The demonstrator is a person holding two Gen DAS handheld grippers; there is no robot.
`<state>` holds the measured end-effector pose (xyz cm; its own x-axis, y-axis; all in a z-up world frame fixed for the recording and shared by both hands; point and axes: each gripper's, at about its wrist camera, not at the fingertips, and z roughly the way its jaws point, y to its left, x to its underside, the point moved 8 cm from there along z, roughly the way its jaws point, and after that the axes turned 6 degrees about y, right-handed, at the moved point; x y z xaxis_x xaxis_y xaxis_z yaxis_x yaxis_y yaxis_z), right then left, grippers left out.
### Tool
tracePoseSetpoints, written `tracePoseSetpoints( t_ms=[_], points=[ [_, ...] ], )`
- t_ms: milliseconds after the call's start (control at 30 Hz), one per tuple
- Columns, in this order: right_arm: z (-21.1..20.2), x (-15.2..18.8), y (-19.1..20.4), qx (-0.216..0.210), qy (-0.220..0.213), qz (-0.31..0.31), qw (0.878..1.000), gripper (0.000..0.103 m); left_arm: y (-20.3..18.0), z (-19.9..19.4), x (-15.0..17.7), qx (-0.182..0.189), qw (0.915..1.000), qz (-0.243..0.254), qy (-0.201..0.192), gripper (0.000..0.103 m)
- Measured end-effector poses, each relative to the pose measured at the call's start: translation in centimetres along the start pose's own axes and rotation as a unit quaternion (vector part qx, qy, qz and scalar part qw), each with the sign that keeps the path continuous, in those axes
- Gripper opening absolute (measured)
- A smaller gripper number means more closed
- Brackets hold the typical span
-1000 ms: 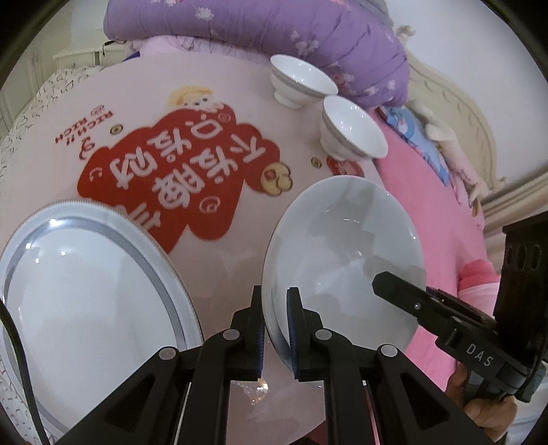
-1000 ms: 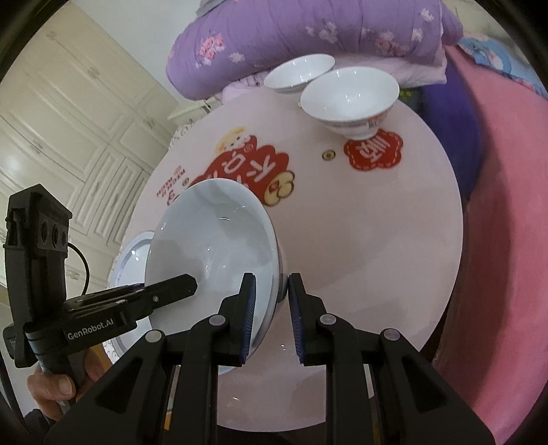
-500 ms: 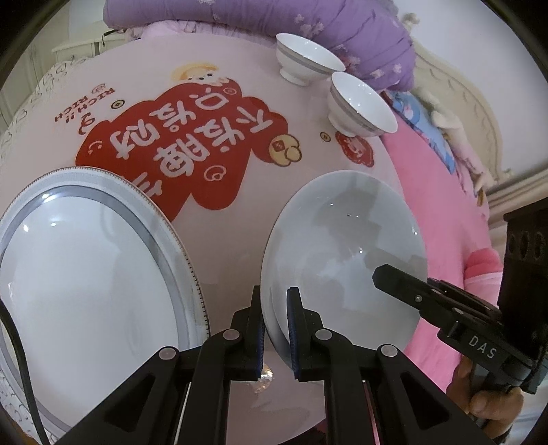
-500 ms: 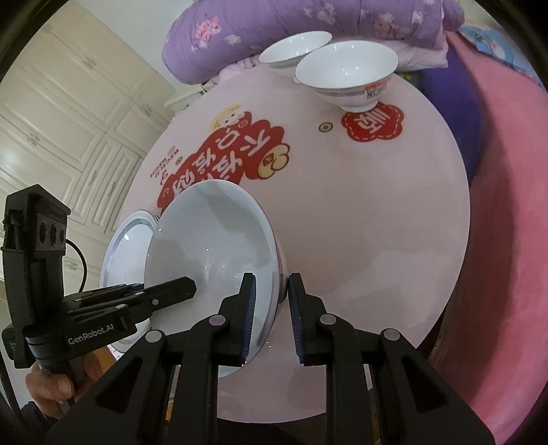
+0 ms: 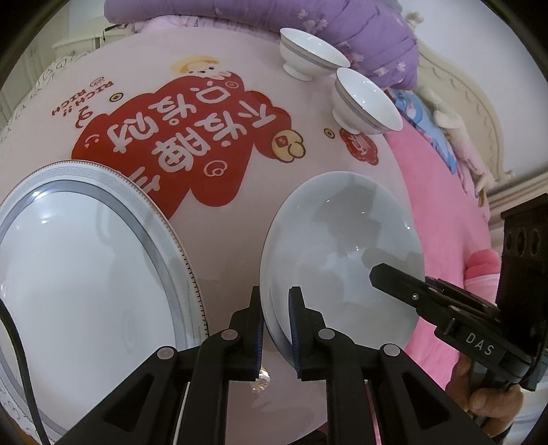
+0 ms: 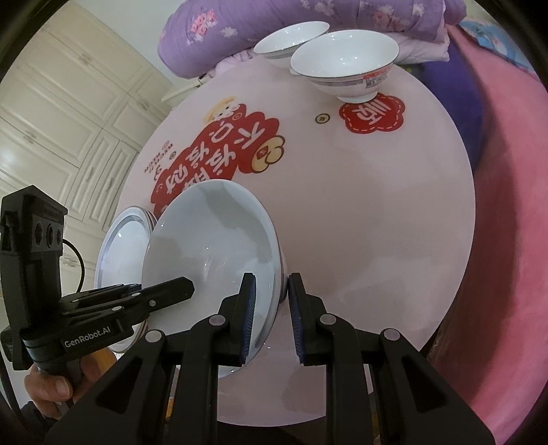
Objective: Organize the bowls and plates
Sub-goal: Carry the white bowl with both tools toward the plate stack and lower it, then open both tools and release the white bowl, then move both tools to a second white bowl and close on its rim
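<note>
left gripper (image 5: 275, 328) — clamps deep plate (image 5: 342, 260) rim | right gripper (image 6: 269, 318) — clamps opposite rim

Round desk (image 5: 239, 239): large plate (image 5: 85, 274) at near left edge, deep dish (image 5: 342, 256) to its right, tilted, rim between left tongs (image 5: 275, 325) and right tongs (image 6: 269, 315). Two small bowls (image 5: 366, 102) side by side at far edge, quilt (image 6: 308, 20) behind them.
</note>
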<state>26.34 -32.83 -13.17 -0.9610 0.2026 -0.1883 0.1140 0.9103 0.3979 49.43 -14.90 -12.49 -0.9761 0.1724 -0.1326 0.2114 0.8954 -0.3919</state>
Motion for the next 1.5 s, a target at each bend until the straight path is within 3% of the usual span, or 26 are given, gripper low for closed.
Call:
tracePoseSetpoints(
  t_ms=[300,367,433,567,667,767,933,1200,1500],
  points=[
    [-0.5,-0.3,-0.2,0.004,-0.012,0.002,1.0,0.022,-0.3,-0.9,-0.5,-0.013,0.9997,0.009,-0.018,0.014],
    [-0.8,-0.4,-0.5,0.006,-0.015,0.004,1.0,0.022,-0.3,-1.3,-0.5,-0.015,0.9996,0.011,-0.023,0.024],
    [-0.9,-0.6,-0.8,0.008,-0.017,0.007,1.0,0.027,-0.1,-1.8,-0.6,-0.018,0.9994,0.008,-0.029,0.05],
    [-1.0,-0.6,-1.2,0.009,-0.018,0.01,1.0,0.051,0.1,-2.5,-0.7,-0.023,0.9989,0.015,-0.038,0.053],
    [-1.1,-0.9,-1.2,-0.002,-0.023,0.012,1.0,0.077,-0.2,-2.9,-0.8,-0.019,0.9988,0.02,-0.04,0.062],
    [-1.8,-1.4,-1.2,-0.006,-0.041,0.018,0.999,0.103,-0.4,-3.4,-1.2,-0.016,0.9984,0.021,-0.049,0.078],
    [-2.8,-2.5,-1.6,0.006,-0.063,0.023,0.998,0.103,-0.7,-4.7,-2.0,0.005,0.9971,0.026,-0.072,0.092],
    [-5.2,-4.5,-2.1,0.004,-0.095,0.032,0.995,0.103,-0.5,-8.1,-4.2,0.012,0.9919,0.031,-0.123,0.096],
    [-8.9,-7.7,-2.4,0.018,-0.144,0.029,0.989,0.103,-0.2,-12.2,-7.3,-0.012,0.983,0.04,-0.179,0.101]
  ],
)
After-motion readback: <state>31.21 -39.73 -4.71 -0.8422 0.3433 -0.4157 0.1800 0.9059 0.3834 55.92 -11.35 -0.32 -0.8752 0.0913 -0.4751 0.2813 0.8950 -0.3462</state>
